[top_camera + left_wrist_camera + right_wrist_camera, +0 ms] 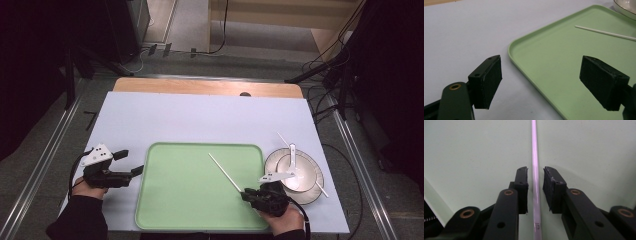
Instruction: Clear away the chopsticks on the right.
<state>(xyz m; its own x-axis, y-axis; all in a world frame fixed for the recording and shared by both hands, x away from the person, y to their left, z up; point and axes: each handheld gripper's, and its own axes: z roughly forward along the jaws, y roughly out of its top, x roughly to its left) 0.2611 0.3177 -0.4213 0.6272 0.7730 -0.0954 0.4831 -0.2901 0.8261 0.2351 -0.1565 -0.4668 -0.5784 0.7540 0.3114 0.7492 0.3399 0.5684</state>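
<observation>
- A plain pale green tray (165,200) is seen on a pale lavender-white table cover (200,117).
- A white chopstick (225,172) is shown on the tray; a small grey square mark is printed near its end.
- Black jaws and brass-coloured rivets are carried by the right gripper (535,182).
- The left gripper (131,163) is black, topped by a grey plate.
- A white bowl (300,172), saucer and spoon (293,155) are pictured beside the tray.
</observation>
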